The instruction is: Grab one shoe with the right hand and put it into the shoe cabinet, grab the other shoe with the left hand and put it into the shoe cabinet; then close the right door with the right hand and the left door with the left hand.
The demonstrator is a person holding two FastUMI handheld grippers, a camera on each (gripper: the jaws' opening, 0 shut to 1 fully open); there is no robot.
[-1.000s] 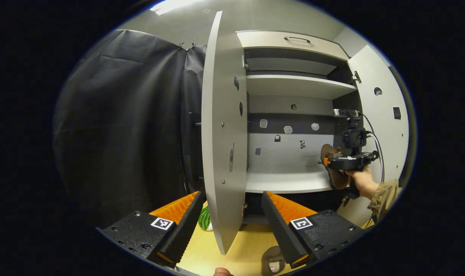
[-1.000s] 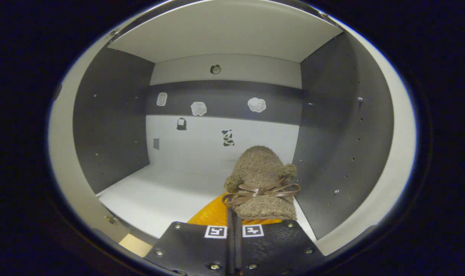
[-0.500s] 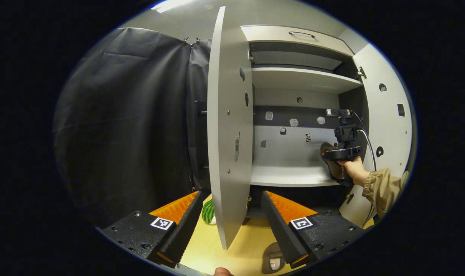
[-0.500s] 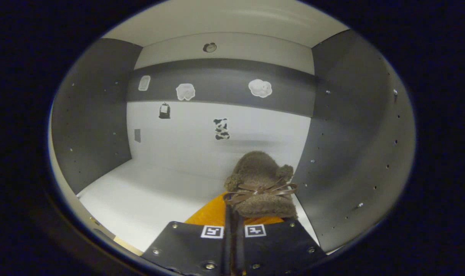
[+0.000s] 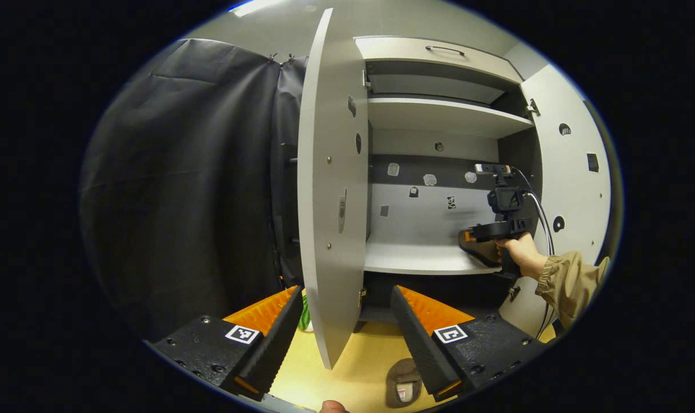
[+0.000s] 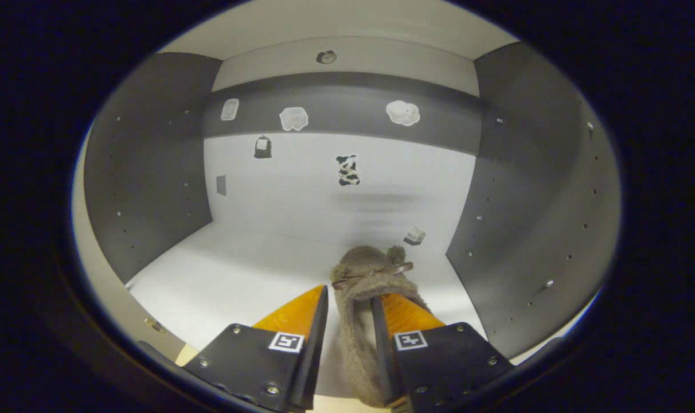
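Shoe (image 6: 363, 298) lies toe-first toward the cabinet's back between parted right gripper (image 6: 347, 321) fingers.

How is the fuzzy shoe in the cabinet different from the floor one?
The fuzzy brown bow shoe lies on the white cabinet shelf between the fingers of the right gripper; the other brown shoe sits outside on the yellow floor. The first shows its bow, the second its inside. Both are brown.

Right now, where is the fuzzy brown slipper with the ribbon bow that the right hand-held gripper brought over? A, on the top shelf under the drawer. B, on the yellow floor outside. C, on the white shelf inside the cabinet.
C: the fuzzy brown slipper lies on the white shelf between the fingers of the right hand-held gripper, which have parted.
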